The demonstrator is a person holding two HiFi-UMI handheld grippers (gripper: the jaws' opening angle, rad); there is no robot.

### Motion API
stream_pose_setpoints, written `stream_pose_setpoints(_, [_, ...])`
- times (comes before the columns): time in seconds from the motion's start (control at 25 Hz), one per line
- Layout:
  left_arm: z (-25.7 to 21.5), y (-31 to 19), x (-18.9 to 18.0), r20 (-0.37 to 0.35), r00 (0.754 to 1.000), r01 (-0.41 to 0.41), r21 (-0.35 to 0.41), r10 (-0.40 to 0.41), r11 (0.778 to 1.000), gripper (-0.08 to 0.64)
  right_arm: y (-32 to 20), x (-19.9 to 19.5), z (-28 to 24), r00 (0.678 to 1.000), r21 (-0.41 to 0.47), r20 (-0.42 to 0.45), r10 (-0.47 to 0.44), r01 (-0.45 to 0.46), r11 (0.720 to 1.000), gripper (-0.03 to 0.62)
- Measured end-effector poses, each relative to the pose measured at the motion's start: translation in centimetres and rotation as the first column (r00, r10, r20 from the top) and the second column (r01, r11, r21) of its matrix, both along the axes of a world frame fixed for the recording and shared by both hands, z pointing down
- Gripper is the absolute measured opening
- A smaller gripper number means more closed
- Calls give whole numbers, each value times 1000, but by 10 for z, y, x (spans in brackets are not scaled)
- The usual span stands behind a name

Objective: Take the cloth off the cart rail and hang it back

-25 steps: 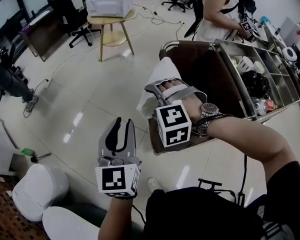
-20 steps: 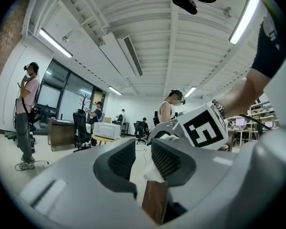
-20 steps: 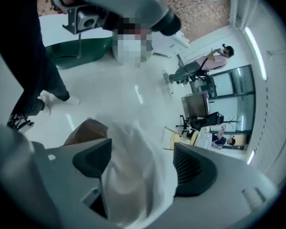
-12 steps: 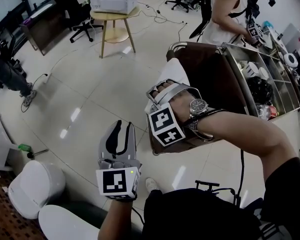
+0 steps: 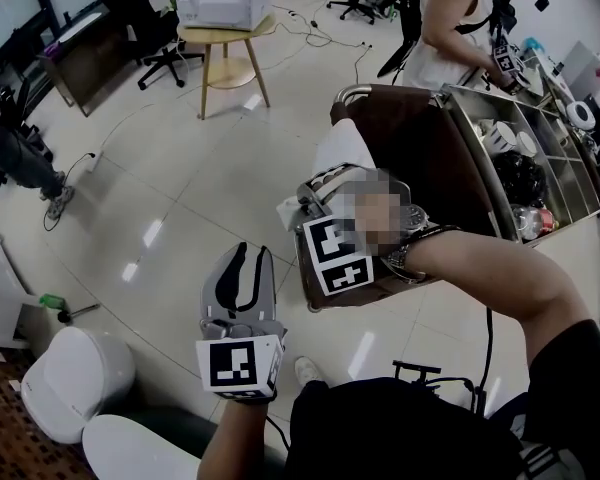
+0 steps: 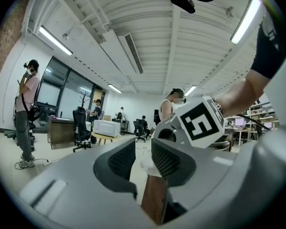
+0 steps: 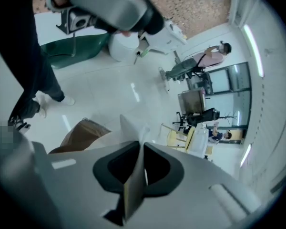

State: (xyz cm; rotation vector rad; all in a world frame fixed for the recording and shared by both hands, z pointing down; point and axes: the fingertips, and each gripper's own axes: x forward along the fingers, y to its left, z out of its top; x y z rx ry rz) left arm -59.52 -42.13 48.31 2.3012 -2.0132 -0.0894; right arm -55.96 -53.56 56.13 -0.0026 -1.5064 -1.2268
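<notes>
Right tool (image 7: 142, 150) has just pinched a thin fold of cloth (image 5: 340, 146); I fear it slips coming off the cart rail (image 5: 348, 91); left tool (image 6: 143, 157) spread, empty

Legible words, brands, numbers: none in any view.
Printed signs: black-and-white square coded markers (image 6: 200, 124), patterns only, without letters or digits. They stand on the white plastic marker cube (image 5: 238, 365) of the left gripper (image 5: 246, 252) and on the matching cube (image 5: 337, 255) of the right gripper (image 7: 141, 147).
</notes>
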Motion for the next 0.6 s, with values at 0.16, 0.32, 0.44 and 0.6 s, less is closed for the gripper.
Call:
stream_pose_setpoints(0.16, [-7,0,5,10,1000,-6,10,6,1000,86,13,-6,-50,974,-64,223,38,-24,998,20])
stream_pose_setpoints(0.32, [-21,7,19,24,1000,-14,24,13,1000,86,25,4,-108,909,-94,412,66,-30,995,17])
stream_pose_setpoints(0.44, [-30,15,33,41,999,-24,33,22,999,86,34,20,-146,848,-104,523,87,-37,994,15])
stream_pose_setpoints(0.6, [-41,26,65,64,997,-35,46,32,998,86,51,56,-189,758,-109,645,94,-30,994,14])
